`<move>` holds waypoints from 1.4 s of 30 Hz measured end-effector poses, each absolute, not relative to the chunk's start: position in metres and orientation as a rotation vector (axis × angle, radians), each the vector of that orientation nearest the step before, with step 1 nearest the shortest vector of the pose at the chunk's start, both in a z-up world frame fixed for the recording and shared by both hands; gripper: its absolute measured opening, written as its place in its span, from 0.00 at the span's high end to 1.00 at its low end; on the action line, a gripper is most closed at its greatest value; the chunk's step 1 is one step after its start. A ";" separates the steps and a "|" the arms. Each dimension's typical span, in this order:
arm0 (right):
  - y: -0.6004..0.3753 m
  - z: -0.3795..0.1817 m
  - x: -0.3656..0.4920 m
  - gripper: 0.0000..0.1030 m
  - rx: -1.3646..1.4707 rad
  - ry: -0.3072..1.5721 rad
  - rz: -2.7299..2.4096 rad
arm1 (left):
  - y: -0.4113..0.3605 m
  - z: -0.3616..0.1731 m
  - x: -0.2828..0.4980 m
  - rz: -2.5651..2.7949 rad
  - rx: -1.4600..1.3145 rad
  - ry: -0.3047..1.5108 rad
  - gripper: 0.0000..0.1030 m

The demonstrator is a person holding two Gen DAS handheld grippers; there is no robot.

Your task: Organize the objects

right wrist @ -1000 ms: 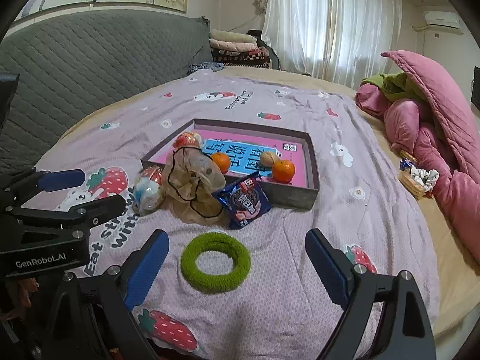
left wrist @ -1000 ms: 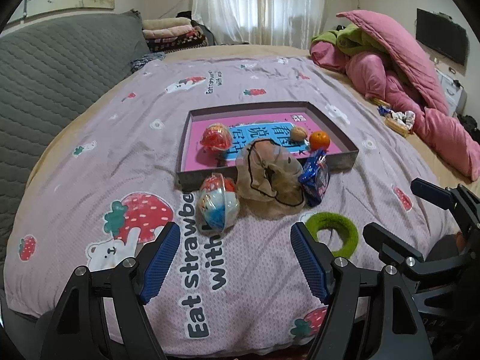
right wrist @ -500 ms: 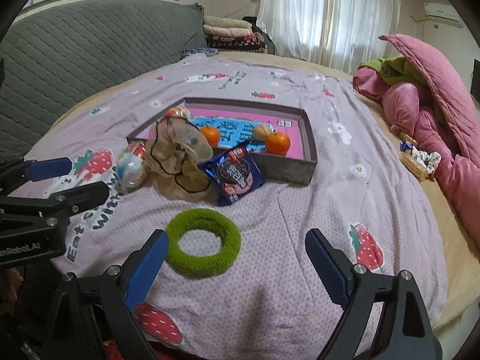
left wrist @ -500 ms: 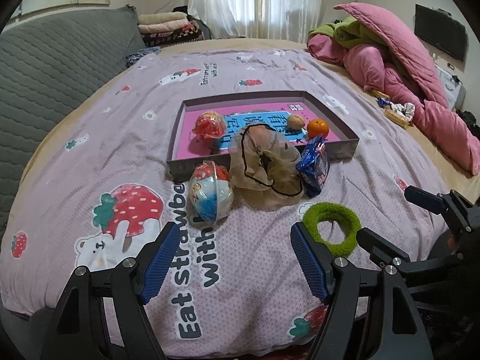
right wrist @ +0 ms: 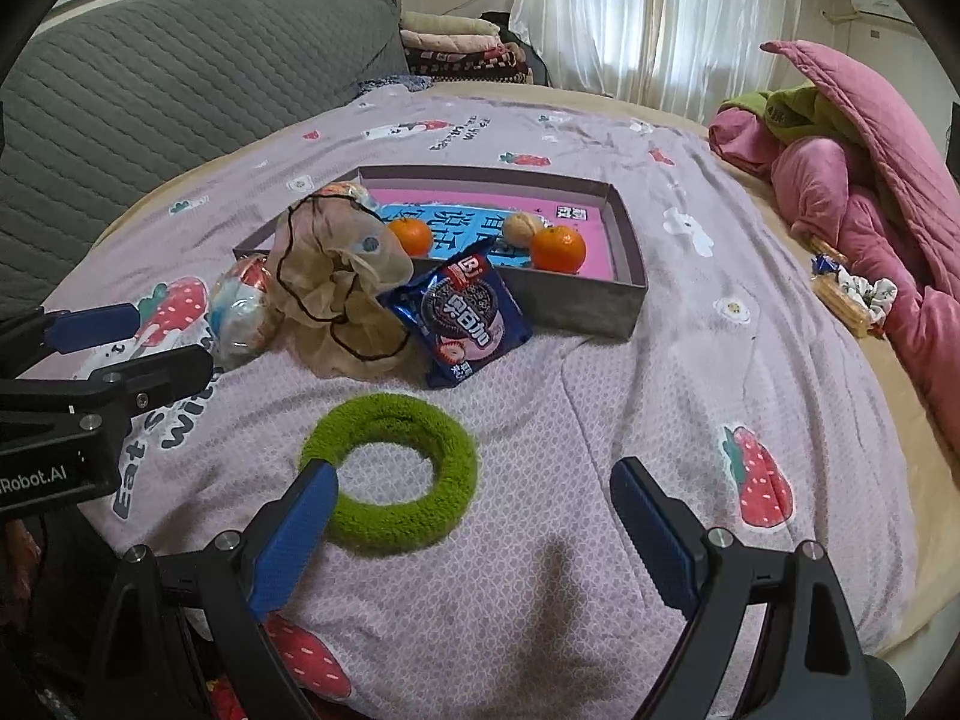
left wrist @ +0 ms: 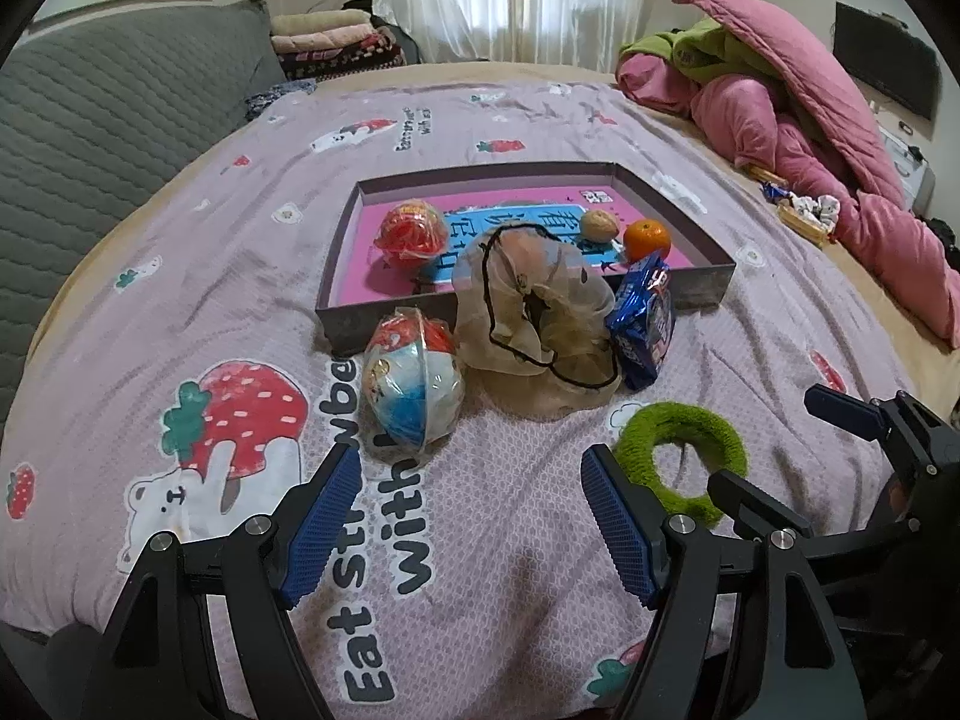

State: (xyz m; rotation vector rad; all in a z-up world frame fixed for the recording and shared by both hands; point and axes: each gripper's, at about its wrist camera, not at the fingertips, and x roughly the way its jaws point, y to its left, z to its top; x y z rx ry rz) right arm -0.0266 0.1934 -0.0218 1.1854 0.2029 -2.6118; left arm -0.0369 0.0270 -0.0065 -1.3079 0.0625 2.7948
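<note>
Both grippers hover low over the bedspread [left wrist: 600, 120], nothing held. Left gripper [left wrist: 468, 516]: jaws wide apart, empty, aimed at the foil toy ball [left wrist: 414, 384] lying just in front of the box's near wall. Right gripper [right wrist: 474, 534]: jaws also wide apart, empty, w/ its left fingertip [right wrist: 300, 516] right at the rim of the green fuzzy ring [right wrist: 390, 474]. Touching or just above, can't tell.

Status check: the shallow box [right wrist: 624, 300] mid-bed already holds some stuff: a red ball [left wrist: 411, 231] at its left end, a walnut [right wrist: 519, 228], two oranges [right wrist: 558, 249] toward the right side. So that part looks done.

Still out on the bedspread, approx. four items: foil toy ball, sheer drawstring pouch [right wrist: 336, 294] slumped against the box's near wall, blue cookie packet [right wrist: 465, 318] leaning on that same wall, and the green ring closest to the bed's near edge. The small snack pile by the pink quilt [right wrist: 840, 192] at the right edge may or may not count.

My read: roughly halfway, w/ the ring the likely next pick for the right side.
</note>
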 end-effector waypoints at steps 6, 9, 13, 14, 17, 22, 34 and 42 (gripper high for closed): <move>0.195 -0.030 -0.036 0.10 1.208 0.201 -2.605 | 0.028 -0.012 -0.048 2.792 -1.319 0.068 0.25; 0.195 -0.034 -0.041 0.10 1.225 0.198 -2.596 | 0.028 -0.012 -0.056 2.799 -1.316 0.079 0.25; 0.196 -0.040 -0.046 0.10 1.239 0.199 -2.588 | 0.028 -0.012 -0.070 2.809 -1.307 0.096 0.25; 0.195 -0.041 -0.046 0.10 1.238 0.202 -2.584 | 0.028 -0.012 -0.073 2.807 -1.309 0.090 0.25; 0.194 -0.043 -0.048 0.10 1.237 0.215 -2.582 | 0.029 -0.012 -0.083 2.810 -1.303 0.096 0.25; 0.194 -0.046 -0.053 0.10 1.246 0.210 -2.569 | 0.032 -0.013 -0.101 2.812 -1.289 0.102 0.25; 0.193 -0.057 -0.066 0.14 1.288 0.210 -2.552 | 0.041 -0.023 -0.133 2.816 -1.252 0.163 0.25; 0.179 -0.054 -0.059 0.59 1.215 0.272 -2.530 | 0.043 -0.029 -0.145 2.808 -1.237 0.157 0.34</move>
